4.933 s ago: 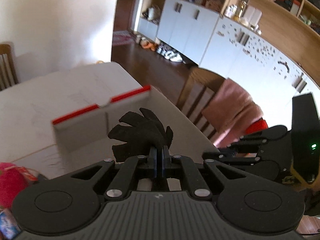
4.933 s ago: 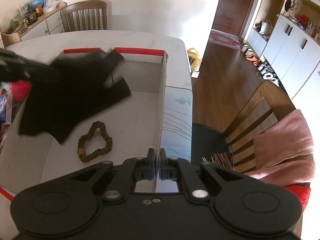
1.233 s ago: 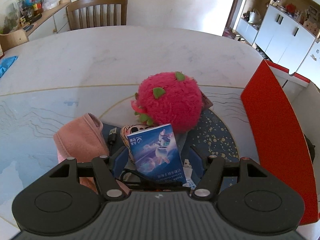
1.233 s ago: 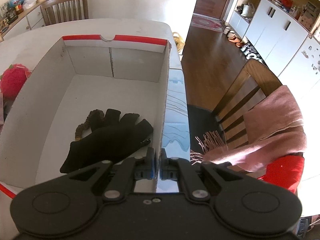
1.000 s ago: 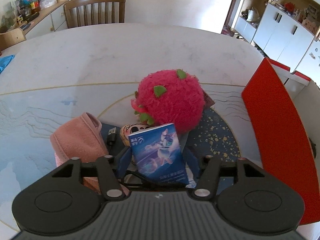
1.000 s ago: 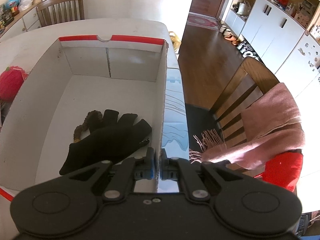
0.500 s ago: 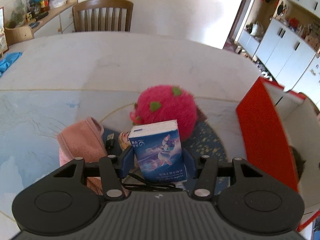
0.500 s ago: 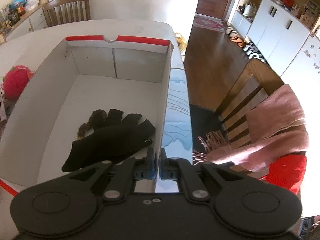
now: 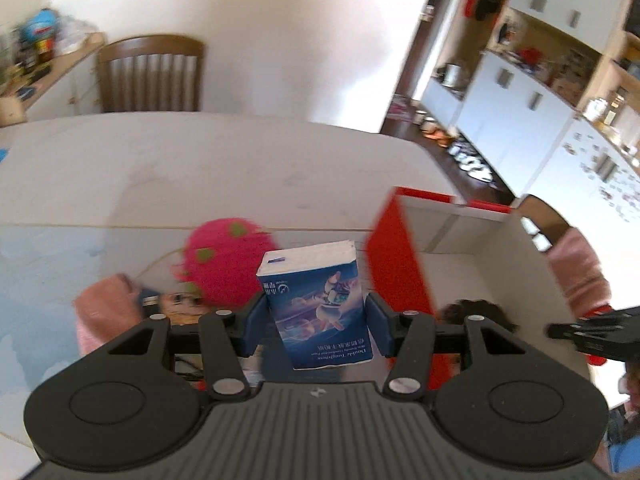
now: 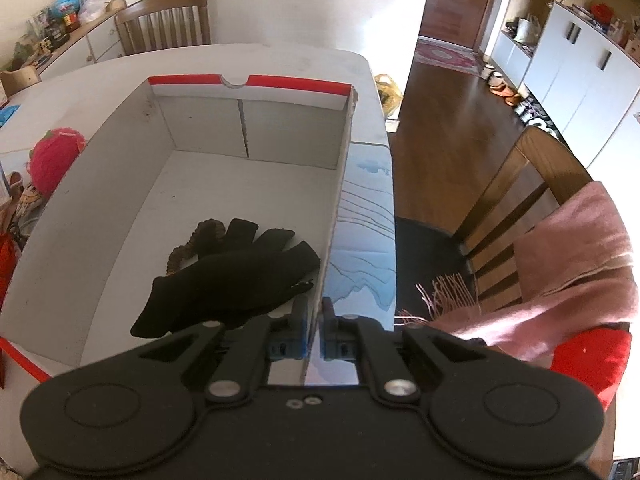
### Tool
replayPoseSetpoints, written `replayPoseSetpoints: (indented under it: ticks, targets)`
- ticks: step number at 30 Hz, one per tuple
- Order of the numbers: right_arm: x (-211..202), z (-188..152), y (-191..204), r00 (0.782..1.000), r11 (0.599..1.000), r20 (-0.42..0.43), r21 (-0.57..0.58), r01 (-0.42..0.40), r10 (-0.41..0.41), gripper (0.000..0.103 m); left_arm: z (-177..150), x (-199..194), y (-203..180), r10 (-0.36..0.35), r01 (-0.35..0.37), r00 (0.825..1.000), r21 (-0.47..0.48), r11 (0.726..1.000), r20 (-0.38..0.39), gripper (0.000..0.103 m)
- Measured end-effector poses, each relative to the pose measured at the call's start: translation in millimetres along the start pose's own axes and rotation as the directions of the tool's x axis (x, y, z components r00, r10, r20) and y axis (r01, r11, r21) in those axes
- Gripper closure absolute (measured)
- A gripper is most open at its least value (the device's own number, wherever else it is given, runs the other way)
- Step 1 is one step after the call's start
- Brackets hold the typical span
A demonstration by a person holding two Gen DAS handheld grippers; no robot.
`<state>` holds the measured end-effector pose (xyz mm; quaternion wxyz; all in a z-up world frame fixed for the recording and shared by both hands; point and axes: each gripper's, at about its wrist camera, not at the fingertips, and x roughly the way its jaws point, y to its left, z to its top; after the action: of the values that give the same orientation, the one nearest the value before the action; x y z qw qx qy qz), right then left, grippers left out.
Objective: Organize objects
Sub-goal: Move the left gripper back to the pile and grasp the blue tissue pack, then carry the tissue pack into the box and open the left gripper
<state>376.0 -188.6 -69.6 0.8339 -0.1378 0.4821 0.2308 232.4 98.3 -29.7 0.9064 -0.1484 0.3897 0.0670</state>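
Observation:
My left gripper (image 9: 316,326) is shut on a blue tissue pack (image 9: 318,304) and holds it upright above the table, left of the red-edged cardboard box (image 9: 396,256). My right gripper (image 10: 315,330) is shut on the box's right wall (image 10: 338,184). Inside the box lie a black glove (image 10: 236,280) and a brown bead bracelet (image 10: 192,246). A pink fuzzy plush fruit (image 9: 224,260) sits on the table left of the box; it also shows in the right wrist view (image 10: 50,162).
A pink cloth (image 9: 102,320) and small items lie beside the plush. A wooden chair (image 9: 150,74) stands at the table's far side. Another chair with a pink scarf (image 10: 560,256) is right of the table. White cabinets (image 9: 500,120) line the far wall.
My left gripper closed on the tissue pack, lifted it off the pile and swung right toward the box. The right gripper stayed clamped on the box wall.

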Motion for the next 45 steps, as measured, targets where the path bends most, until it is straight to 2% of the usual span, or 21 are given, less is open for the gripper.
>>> replayPoseSetpoints:
  ticks: [8,17,24,30,42,45]
  targets:
    - [2.1,1.0,-7.4,1.0,0.999,0.004,-0.02,-0.027,0.027,0.098,13.3,3.7,-62.2,-0.102,0.105,0.994,0.104,0.989,-0.032,0.051]
    - [3.4,1.2,-11.9,0.999,0.999,0.01,-0.034,-0.041,0.042,0.098,25.8,36.2,-124.8,-0.142,0.159,0.986,0.227,0.961,-0.088,0.051]
    - [3.7,1.1,-12.2,0.999,0.998,0.012,-0.039,-0.051,0.051,0.097,34.7,84.0,-157.1,-0.12,0.165,0.979,0.295,0.941,-0.166,0.051]
    - [2.7,0.4,-12.5,0.998,0.998,0.01,-0.038,-0.056,0.056,0.097,33.6,125.9,-171.0,-0.072,0.148,0.972,0.342,0.928,-0.225,0.051]
    - [2.0,0.4,-12.3,0.998,0.998,0.005,-0.03,-0.057,0.058,0.097,37.1,183.6,-191.6,0.006,0.127,0.957,0.44,0.889,-0.289,0.051]
    - [1.9,1.0,-12.1,0.998,0.998,0.003,-0.029,-0.058,0.058,0.097,35.9,195.6,-193.3,0.011,0.131,0.952,0.439,0.889,-0.307,0.051]
